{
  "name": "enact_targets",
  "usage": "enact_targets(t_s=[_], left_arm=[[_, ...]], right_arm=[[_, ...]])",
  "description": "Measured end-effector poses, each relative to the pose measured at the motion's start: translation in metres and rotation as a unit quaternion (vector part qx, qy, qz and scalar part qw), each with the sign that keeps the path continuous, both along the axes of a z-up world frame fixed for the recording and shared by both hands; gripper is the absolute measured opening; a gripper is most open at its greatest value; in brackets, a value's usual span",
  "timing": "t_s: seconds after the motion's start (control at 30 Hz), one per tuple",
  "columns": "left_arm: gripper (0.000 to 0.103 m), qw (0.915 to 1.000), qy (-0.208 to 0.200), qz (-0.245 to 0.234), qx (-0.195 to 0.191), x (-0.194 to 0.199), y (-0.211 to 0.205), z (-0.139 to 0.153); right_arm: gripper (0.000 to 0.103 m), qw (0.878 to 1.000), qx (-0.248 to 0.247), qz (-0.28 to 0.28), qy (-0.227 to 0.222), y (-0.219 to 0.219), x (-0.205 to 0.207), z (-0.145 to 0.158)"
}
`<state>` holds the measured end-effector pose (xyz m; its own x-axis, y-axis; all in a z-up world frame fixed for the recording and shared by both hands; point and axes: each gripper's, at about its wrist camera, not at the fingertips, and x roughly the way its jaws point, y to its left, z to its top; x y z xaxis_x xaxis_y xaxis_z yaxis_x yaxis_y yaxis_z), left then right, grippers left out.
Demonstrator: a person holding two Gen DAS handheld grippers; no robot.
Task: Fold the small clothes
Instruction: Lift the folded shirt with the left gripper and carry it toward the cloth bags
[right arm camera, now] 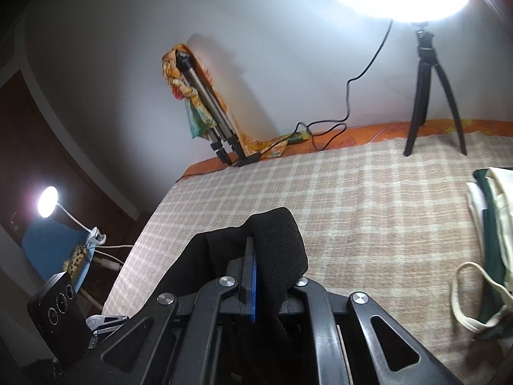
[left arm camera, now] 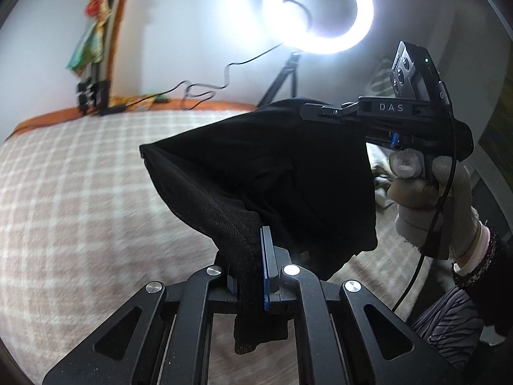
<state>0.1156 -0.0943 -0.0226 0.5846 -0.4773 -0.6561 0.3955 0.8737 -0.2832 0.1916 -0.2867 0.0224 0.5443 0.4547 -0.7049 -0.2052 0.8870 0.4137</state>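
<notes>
A small black knit garment (left arm camera: 272,173) hangs in the air above the checked bed cover (left arm camera: 80,192), stretched between both grippers. My left gripper (left arm camera: 256,256) is shut on one edge of it at the bottom of the left wrist view. My right gripper (right arm camera: 256,266) is shut on another edge of the black garment (right arm camera: 275,250); it also shows in the left wrist view (left arm camera: 320,112), held by a gloved hand (left arm camera: 426,199) at the upper right. The garment's lower part hides the bed beneath it.
A lit ring light (left arm camera: 317,9) on a small black tripod (right arm camera: 429,96) stands at the far edge of the bed by the wall. A folded tripod with colourful cloth (right arm camera: 198,102) leans on the wall. Green and cream clothes (right arm camera: 490,240) lie at the right.
</notes>
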Motion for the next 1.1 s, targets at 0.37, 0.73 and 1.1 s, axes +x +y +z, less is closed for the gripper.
enact_targets(t_s=[0.37,0.73,1.1], left_arm=[[0.006,0.9969,-0.030,-0.072,0.000,0.020,-0.084,0.023],[0.006,0.9903,-0.057,-0.127,-0.010,0.053,-0.168,0.033],[0.006,0.9836,-0.067,-0.165,-0.026,0.088,-0.241,0.026]], right_arm=[[0.004,0.998,-0.020,-0.043,-0.042,-0.077,-0.024,0.050],[0.004,0.993,-0.041,-0.095,-0.051,-0.178,-0.023,0.074],[0.004,0.987,-0.081,-0.128,-0.055,-0.258,-0.002,0.091]])
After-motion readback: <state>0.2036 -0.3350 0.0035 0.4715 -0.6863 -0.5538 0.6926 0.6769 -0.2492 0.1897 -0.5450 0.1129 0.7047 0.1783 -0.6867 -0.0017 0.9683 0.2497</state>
